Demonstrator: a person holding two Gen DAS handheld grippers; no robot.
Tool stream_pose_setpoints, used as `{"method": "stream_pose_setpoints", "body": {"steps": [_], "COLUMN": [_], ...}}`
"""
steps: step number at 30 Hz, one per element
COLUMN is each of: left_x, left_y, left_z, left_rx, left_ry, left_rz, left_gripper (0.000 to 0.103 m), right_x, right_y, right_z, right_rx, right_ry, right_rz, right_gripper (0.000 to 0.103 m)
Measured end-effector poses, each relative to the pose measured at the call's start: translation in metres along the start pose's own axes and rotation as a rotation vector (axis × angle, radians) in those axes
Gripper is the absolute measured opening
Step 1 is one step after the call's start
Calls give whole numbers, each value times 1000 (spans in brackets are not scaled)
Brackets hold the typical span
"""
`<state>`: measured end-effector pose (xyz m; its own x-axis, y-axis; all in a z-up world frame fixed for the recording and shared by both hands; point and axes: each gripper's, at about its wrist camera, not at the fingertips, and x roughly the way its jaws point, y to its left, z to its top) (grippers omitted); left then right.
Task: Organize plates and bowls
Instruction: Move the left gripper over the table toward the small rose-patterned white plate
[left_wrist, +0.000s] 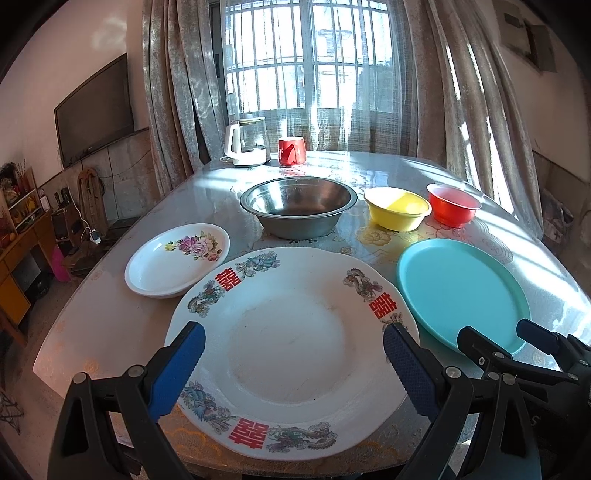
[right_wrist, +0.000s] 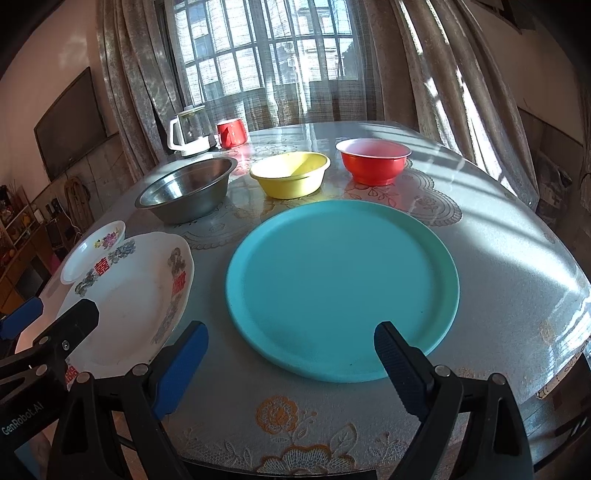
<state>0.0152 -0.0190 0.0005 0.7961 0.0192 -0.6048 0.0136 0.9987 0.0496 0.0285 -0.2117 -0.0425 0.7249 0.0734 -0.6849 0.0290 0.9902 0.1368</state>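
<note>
Round table (right_wrist: 517, 280), glass top over a floral cloth, sunlit on the right; it carries all the dishes.

Large white plate (left_wrist: 291, 354) with red characters and dragon print: directly ahead of and below the left gripper (left_wrist: 293, 363), whose blue-padded jaws stand wide apart over the plate's near half, gripping nothing. Contact with the plate cannot be judged.

Teal plate (right_wrist: 343, 288): directly ahead of the right gripper (right_wrist: 291, 363), jaws likewise spread wide, tips over the near rim, empty. The teal plate sits just right of the white plate, a narrow gap between them.

Steel bowl (left_wrist: 298, 208): beyond the white plate, straight ahead of the left gripper.

Small white floral dish (left_wrist: 177, 260): ahead-left of the left gripper, its edge meeting or slightly tucked under the large plate's rim; which one cannot be told.

Yellow bowl (right_wrist: 290, 173): beyond the teal plate, ahead-left of the right gripper, beside the steel bowl.

Red bowl (right_wrist: 373, 160): ahead-right, just beside the yellow bowl.

Far edge: white kettle (left_wrist: 246, 142), red mug (left_wrist: 291, 150) beside it.
</note>
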Motion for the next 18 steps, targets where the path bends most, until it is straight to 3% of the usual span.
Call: {"method": "stream_pose_setpoints", "body": {"steps": [12, 17, 18], "left_x": [12, 23, 25], "left_y": [-26, -34, -36], "left_z": [15, 30, 34], "left_rx": [112, 155, 168], "left_ry": [24, 38, 43], "left_rz": [-50, -83, -95], "left_gripper": [98, 81, 72], "right_x": [2, -1, -1], "right_y": [-40, -70, -77], "right_z": [8, 16, 18], "right_rx": [80, 141, 157], "right_ry": [-13, -30, -29], "right_rz": [16, 16, 4], "right_gripper": [93, 81, 80]}}
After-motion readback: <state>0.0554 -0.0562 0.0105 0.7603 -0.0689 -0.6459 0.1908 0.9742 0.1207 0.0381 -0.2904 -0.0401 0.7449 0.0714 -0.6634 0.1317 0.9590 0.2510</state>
